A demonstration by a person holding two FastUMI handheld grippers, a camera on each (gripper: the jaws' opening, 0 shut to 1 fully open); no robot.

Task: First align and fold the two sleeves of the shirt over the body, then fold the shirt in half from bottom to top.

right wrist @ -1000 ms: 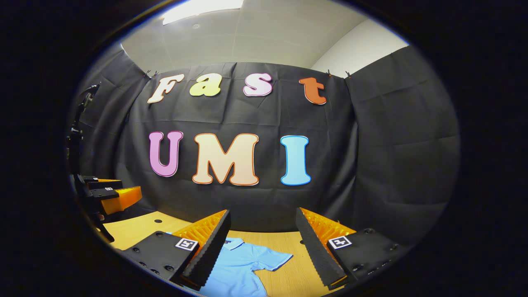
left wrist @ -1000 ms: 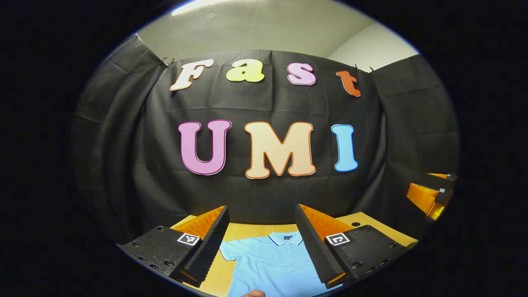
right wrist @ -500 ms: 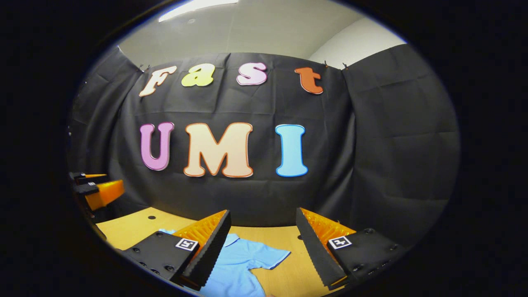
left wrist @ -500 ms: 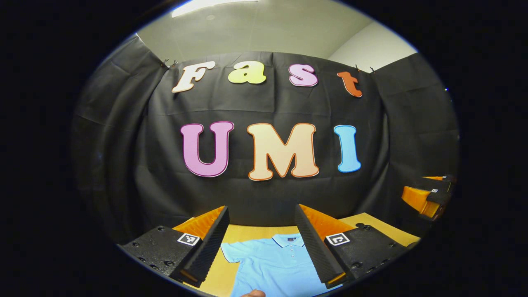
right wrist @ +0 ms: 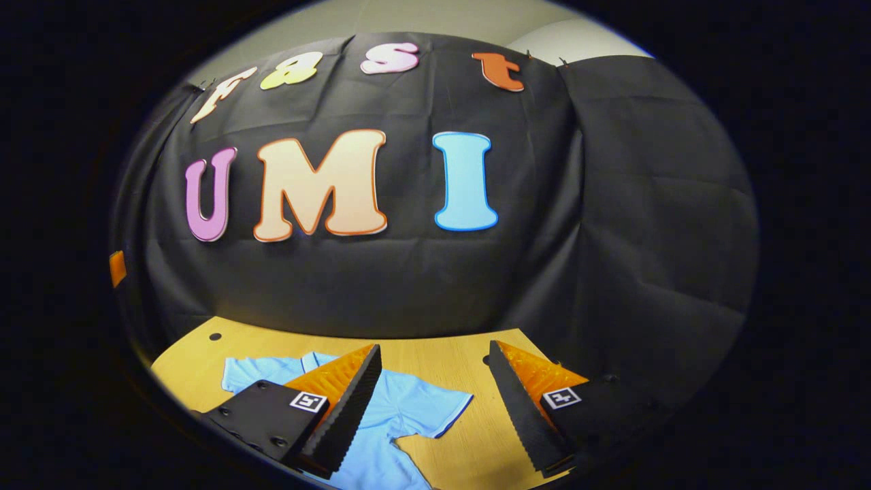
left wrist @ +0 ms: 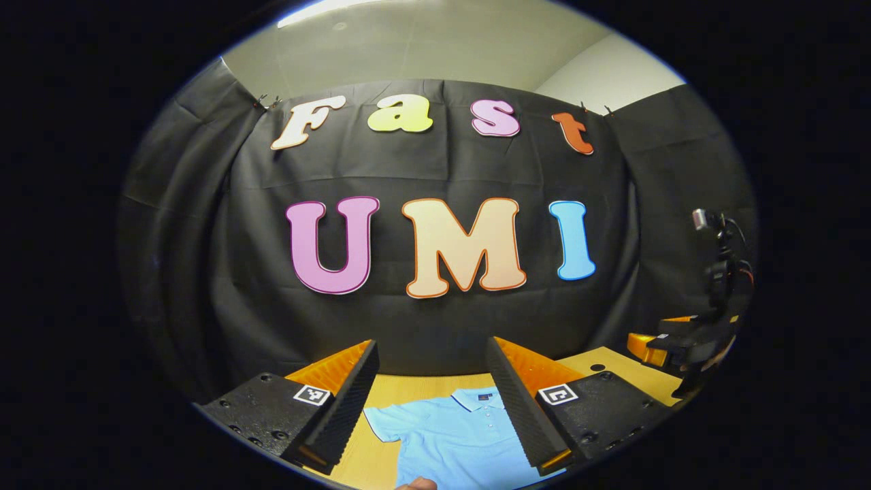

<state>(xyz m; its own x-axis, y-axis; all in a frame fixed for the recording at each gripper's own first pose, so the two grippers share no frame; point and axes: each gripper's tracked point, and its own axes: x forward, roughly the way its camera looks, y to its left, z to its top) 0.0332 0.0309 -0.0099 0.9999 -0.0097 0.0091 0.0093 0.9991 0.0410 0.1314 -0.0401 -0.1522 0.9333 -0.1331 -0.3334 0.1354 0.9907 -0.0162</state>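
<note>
I see the light blue shirt point(left wrist: 452, 435) lying flat on the counter point(right wrist: 435, 357), collar toward the back wall, at the bottom centre of both views. My left tongs point(left wrist: 435, 408) gape wide above it, gripping nothing. My right tongs point(right wrist: 435, 408) are equally wide apart and empty, over the sleeve point(right wrist: 435, 408) at lower centre.

The left hand-held gripper point(left wrist: 432, 401) is held level and raised, its fingers spread wide with nothing between them. The right hand-held gripper point(right wrist: 432, 408) tilts downward, its fingers likewise parted and empty.
</note>
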